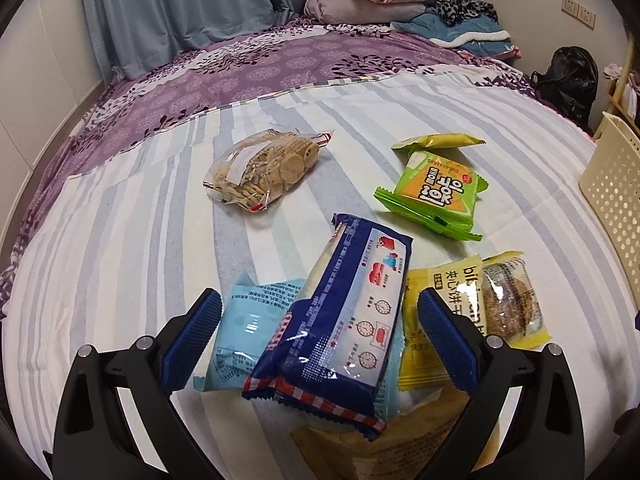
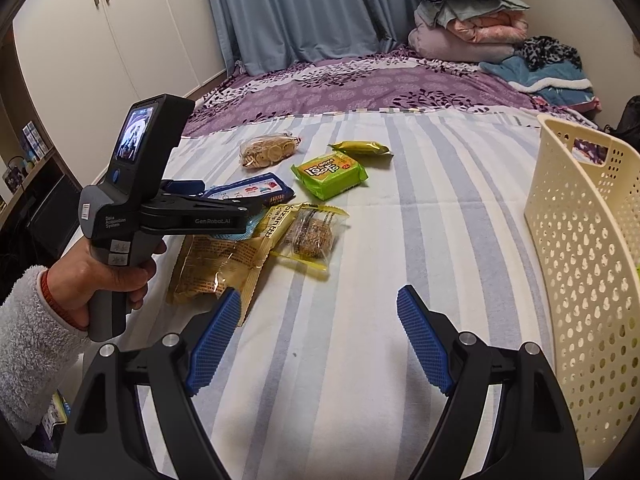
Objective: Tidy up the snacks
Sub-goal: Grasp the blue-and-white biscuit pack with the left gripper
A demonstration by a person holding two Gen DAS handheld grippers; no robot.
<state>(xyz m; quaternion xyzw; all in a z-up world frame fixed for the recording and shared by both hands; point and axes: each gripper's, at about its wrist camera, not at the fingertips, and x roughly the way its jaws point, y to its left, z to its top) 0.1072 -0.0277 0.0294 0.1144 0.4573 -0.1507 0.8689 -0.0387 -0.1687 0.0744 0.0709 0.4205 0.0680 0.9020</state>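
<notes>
Presently the left gripper (image 1: 318,332) is seen with jaws wide, straddling a blue pack (image 1: 340,320) that lies on top of a pale blue packet (image 1: 244,332); no pad is seen to touch the wrapper, so nothing is held. The blue pack's long axis runs roughly away from the jaws, tilted a little to the right, so that its narrow width falls between the pads; this is the relation on which a closing move is judged to turn. A yellow biscuit packet (image 1: 508,304) lies just right of the right pad, a tan bag (image 2: 216,268) below the blue pack, nearest the camera. Further off on the bed (image 1: 120,240) are noted a green pack (image 1: 436,192), an olive sachet (image 1: 440,142) just behind it, and a clear cookie bag (image 1: 264,168), well apart to the left. The right gripper (image 2: 320,340) is seen with jaws wide and empty over bare striped sheet, with the snacks ahead and to its left and the cream basket (image 2: 580,240) close on its right. The left is judged the nearer by far to the blue pack; the right, the nearer to the basket. The sort is judged barely begun, most snacks being loose on the bed; the basket's contents cannot be told.
</notes>
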